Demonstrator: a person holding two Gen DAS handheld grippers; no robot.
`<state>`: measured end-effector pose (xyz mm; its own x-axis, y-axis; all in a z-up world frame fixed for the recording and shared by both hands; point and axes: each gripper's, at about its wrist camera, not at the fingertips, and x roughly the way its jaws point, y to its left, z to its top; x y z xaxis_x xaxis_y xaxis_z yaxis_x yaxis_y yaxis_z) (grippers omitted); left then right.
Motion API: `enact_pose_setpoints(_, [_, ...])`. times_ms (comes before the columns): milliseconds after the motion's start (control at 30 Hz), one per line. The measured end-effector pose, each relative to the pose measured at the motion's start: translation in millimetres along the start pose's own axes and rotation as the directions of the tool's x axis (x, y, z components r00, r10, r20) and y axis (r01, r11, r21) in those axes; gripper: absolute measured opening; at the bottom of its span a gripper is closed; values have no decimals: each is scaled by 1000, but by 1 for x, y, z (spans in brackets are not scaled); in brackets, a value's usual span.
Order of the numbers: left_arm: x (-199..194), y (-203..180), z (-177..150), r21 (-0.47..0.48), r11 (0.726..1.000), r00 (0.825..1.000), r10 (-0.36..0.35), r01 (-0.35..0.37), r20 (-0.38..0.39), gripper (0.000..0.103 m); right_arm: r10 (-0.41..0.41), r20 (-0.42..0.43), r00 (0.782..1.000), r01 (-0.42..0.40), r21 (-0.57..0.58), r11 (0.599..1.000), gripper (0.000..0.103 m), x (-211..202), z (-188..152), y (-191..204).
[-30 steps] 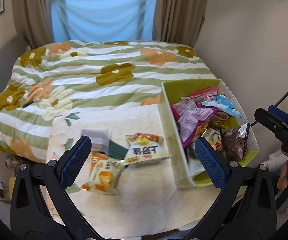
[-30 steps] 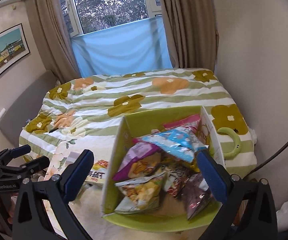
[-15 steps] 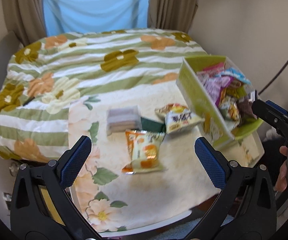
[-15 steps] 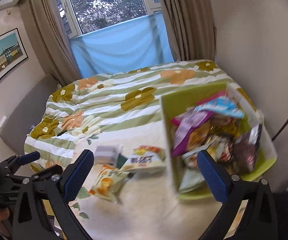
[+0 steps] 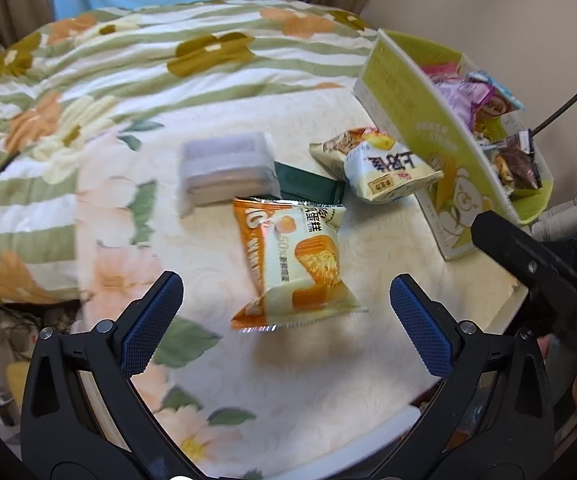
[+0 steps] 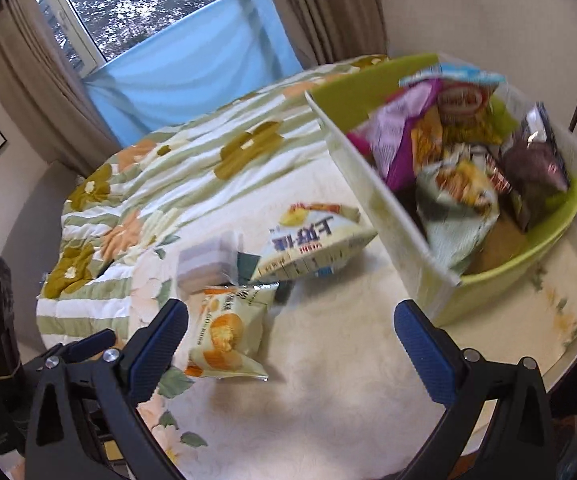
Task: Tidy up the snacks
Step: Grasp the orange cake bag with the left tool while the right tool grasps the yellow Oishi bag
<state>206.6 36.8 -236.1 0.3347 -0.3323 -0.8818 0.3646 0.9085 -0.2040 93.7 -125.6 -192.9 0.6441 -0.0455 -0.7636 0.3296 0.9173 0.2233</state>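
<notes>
An orange and cream cake packet (image 5: 294,264) (image 6: 230,330) lies on the floral table top, just ahead of my open left gripper (image 5: 286,320). Behind it sit a pale wrapped block (image 5: 226,172) (image 6: 206,262), a dark green packet (image 5: 308,188) and a white and yellow snack bag (image 5: 388,172) (image 6: 312,240). A green and white box (image 5: 420,120) (image 6: 388,216) full of several snack bags stands at the right. My right gripper (image 6: 290,344) is open above the table top with nothing between its fingers; it also shows in the left wrist view (image 5: 536,268).
The table (image 5: 328,360) carries a cream floral cloth and meets a bed with a green striped flower quilt (image 5: 128,52). Its front right edge (image 6: 568,364) curves close to the box. A wall and curtains stand behind. A dark cable (image 5: 568,100) runs by the wall.
Both grippers have dropped lower and closer over the table. The left view has swung onto the orange packet; the right view has turned left from the box onto the loose snacks.
</notes>
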Motion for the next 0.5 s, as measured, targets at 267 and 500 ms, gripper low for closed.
enact_pose_setpoints(267, [63, 1, -1, -24, 1000, 1000, -1, 1, -12, 102, -9, 25, 1000, 9, 15, 1000, 103, 38, 1, -4])
enact_pose_setpoints(500, [90, 3, 2, -41, 999, 999, 24, -26, -41, 93, -25, 3, 1000, 25, 39, 999, 103, 63, 7, -4])
